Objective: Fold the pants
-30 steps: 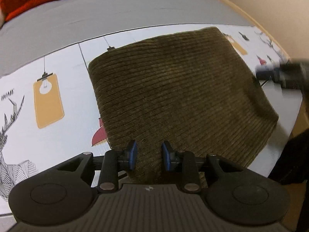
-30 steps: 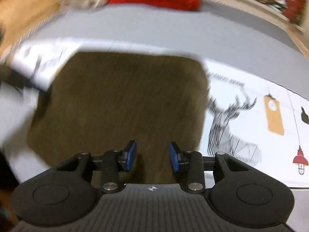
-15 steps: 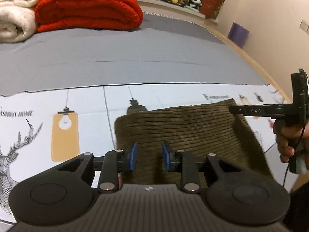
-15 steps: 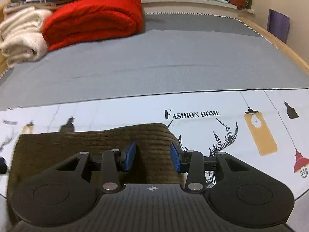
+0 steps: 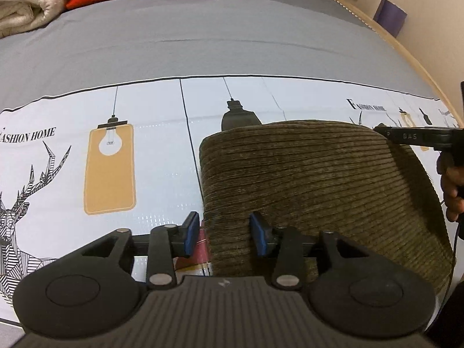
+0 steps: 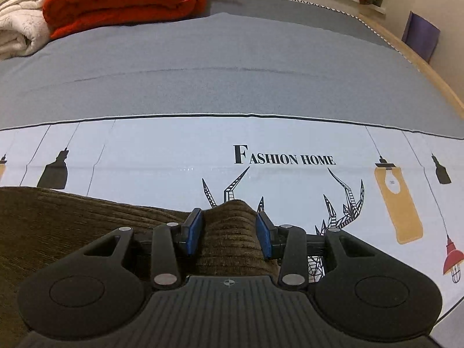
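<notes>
The folded pants [image 5: 313, 179] lie on the printed sheet [image 5: 150, 156], near its front edge. My left gripper [image 5: 224, 236] is opening over their left corner; the pads stand clear of the cloth. My right gripper [image 6: 229, 233] pinches a raised ridge at their right corner.

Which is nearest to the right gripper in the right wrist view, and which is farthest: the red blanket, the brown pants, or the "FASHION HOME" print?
From the right gripper:
1. Brown pants: between its fingers, stretching left.
2. "FASHION HOME" print: ahead, slightly right.
3. Red blanket: far back, left.
</notes>
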Available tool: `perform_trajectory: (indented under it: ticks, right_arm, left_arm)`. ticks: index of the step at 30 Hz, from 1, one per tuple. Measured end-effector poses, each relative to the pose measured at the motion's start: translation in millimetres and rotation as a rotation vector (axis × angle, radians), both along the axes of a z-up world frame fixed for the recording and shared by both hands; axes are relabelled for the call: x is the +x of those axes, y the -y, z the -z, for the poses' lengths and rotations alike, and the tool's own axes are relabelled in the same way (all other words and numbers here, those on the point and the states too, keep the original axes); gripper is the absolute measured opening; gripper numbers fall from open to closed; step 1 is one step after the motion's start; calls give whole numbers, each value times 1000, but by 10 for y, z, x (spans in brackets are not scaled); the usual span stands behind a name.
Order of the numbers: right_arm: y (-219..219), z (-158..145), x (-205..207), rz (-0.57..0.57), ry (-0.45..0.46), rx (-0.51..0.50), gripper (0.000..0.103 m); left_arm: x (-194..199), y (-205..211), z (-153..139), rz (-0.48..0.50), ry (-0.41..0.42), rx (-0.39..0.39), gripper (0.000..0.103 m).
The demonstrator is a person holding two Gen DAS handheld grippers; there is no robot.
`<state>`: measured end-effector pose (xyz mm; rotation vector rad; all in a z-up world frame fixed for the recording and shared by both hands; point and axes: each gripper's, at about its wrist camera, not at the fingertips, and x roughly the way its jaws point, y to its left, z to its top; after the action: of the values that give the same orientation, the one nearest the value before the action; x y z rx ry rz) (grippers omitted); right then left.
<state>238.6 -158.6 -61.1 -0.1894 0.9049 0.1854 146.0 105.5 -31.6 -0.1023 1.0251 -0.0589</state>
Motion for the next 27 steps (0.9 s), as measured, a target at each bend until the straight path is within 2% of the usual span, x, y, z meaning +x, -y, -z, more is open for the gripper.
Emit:
perform_trajectory:
  ticks: [3,5,8,12,15,17,18,20,22,25,27]
  right_arm:
    - [63,-106,-70,9,29,28,44]
    - [129,-226,-155,21,50,51,49]
    - [263,-437,-353,31,67,93,50]
    - [468,-708,-739,16,52,176,56]
    - [568,-699,-1098,-36,-5,175,60]
    - [616,-544,-1269,-55,-101,127,60]
    - [633,-397,-1324,-62,-179,87,60]
    - [675,-143,-1396,-77,-285,33,64]
    - [731,-173,-1419,-55,-260,48,66]
    - [847,-459,-1519,0,-142,103,64]
    - [901,-664,-1679,14,-72,139,65]
  left_arm:
    - [-40,-14,-12,4,12,0,51]
    - [-84,-22,-42,3,28,7,52]
    - [-176,-9,-130,6,72,5,52]
    - [-383,121,-305,93,152,-14,52]
    - [-533,249,-347,192,167,-12,52]
    - [-569,321,-197,245,81,32,52]
    - [-578,345,-86,261,33,69,56]
    - [-630,355,-39,268,42,92,58]
    - [-672,351,-111,235,55,85,58]
    - [-811,386,-284,221,97,93,58]
    - [-914,394,-470,211,146,88,70]
